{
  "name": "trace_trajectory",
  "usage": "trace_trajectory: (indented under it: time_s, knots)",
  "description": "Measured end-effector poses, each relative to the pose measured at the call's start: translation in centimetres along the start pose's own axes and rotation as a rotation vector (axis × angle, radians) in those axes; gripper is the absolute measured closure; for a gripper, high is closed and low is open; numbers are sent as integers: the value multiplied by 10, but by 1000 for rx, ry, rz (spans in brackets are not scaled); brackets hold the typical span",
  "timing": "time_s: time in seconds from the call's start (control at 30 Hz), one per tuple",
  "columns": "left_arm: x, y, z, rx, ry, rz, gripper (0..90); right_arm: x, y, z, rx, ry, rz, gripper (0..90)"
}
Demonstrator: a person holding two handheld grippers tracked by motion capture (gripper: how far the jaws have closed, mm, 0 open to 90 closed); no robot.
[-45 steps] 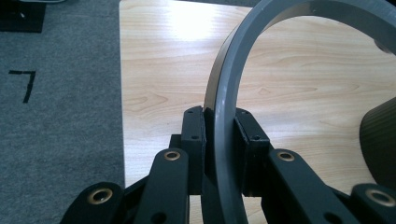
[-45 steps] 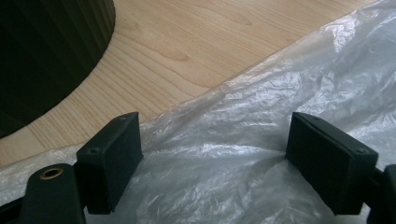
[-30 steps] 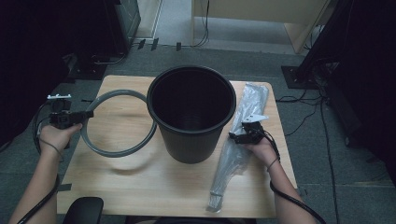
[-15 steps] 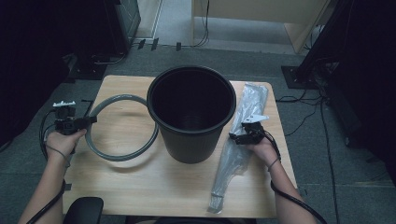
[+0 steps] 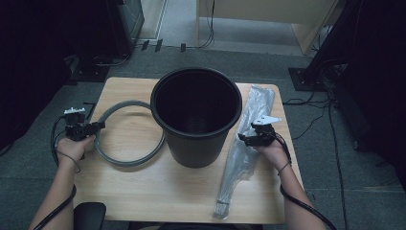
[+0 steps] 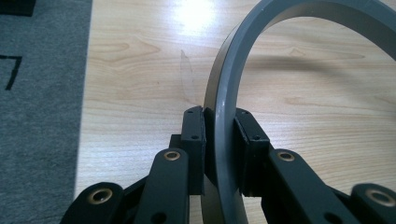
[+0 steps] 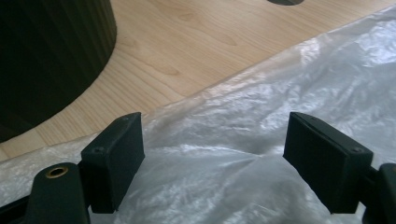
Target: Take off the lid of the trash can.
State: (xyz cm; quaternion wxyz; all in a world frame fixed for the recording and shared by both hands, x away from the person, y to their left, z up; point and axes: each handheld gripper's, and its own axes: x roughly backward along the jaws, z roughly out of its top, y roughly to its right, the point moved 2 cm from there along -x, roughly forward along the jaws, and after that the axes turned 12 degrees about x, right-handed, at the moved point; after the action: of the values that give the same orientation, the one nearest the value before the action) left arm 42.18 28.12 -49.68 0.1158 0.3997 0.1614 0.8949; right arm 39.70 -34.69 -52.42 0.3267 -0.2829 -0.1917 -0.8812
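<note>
Bin point(image 5: 196, 117) serves as reference at mid-surface: to its left, the left hand-held gripper point(image 6: 219, 140) clamps the grey ring point(image 5: 127, 134) on edge for handling, while to its right, the right hand-held gripper point(image 7: 212, 158) stands wide over the flat plastic bag point(image 5: 244, 148), apparently positioned for pickup.

You work at a light wooden table point(image 5: 158, 191) on grey carpet point(image 5: 364, 191), with dark stands and cables point(image 5: 306, 103) around.
</note>
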Motion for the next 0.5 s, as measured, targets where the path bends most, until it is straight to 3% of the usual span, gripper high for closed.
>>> trace_trajectory:
  time_s: [0.3, 0.5]
  knots:
    - [-12, -2, -8, -19, -8, 16, 761, 14, 16, -6, -51, 4, -48, 215]
    - [-15, -6, -12, -8, -10, 27, 760, 20, 23, -11, -80, 4, -68, 212]
